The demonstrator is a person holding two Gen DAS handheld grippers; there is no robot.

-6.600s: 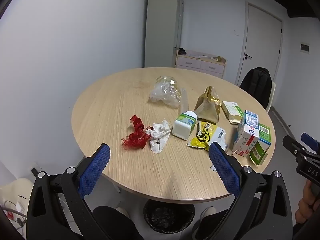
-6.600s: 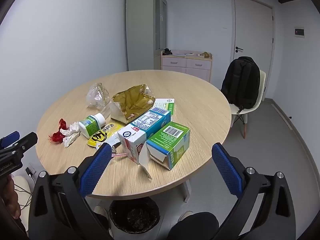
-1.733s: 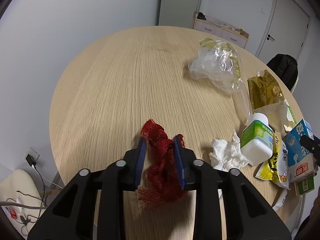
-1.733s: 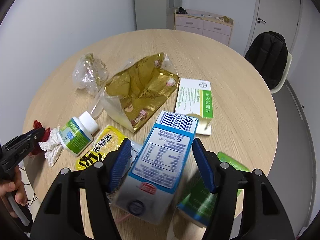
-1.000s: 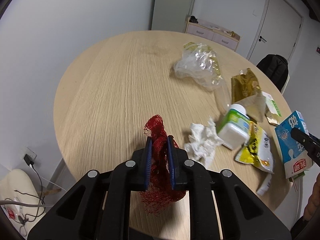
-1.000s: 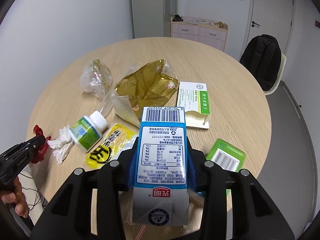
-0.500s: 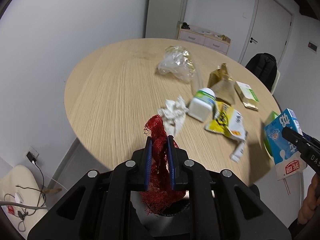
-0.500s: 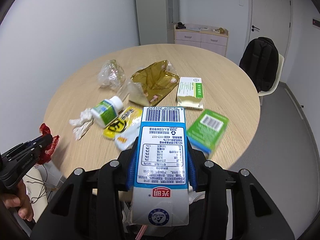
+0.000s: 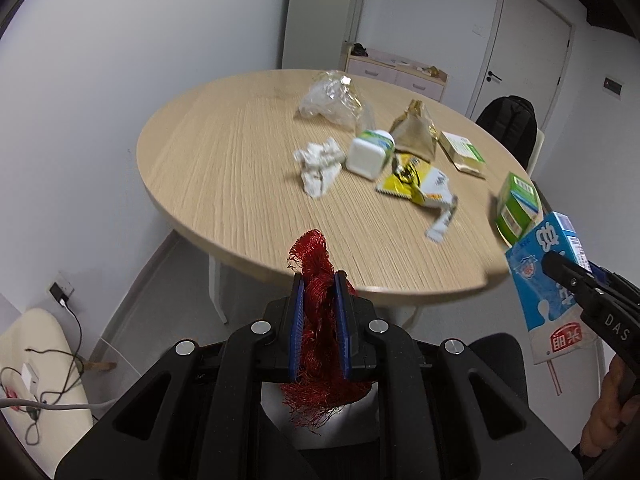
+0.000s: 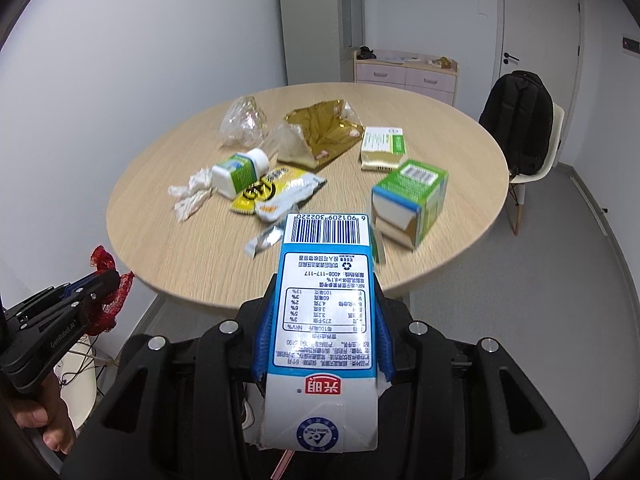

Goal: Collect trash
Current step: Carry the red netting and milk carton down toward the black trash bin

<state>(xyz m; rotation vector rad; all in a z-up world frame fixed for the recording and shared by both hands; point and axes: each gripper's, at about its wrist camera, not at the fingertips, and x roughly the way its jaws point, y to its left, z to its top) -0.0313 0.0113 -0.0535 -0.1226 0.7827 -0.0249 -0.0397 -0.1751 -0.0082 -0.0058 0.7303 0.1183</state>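
Observation:
My left gripper point(image 9: 319, 280) is shut on a red mesh net point(image 9: 314, 264), held off the near edge of the round wooden table point(image 9: 224, 152). It also shows in the right wrist view point(image 10: 108, 280) at the lower left. My right gripper point(image 10: 324, 280) is shut on a blue and white milk carton point(image 10: 324, 312), held in front of the table; the carton shows in the left wrist view point(image 9: 548, 280) at the right. On the table lie a crumpled tissue point(image 9: 318, 160), a white bottle point(image 9: 370, 152), a yellow wrapper point(image 9: 412, 178), a gold bag point(image 9: 414, 134) and a green box point(image 9: 516, 204).
A clear plastic bag point(image 9: 330, 98) and a flat green-white box point(image 9: 462, 150) lie farther back on the table. A chair with a black backpack point(image 10: 520, 120) stands at the right. A cabinet point(image 10: 404, 72) and a door stand behind. Cables lie at the lower left point(image 9: 40, 380).
Both grippers have pulled back from the table toward me, each still holding its item. The table and its trash now sit farther away.

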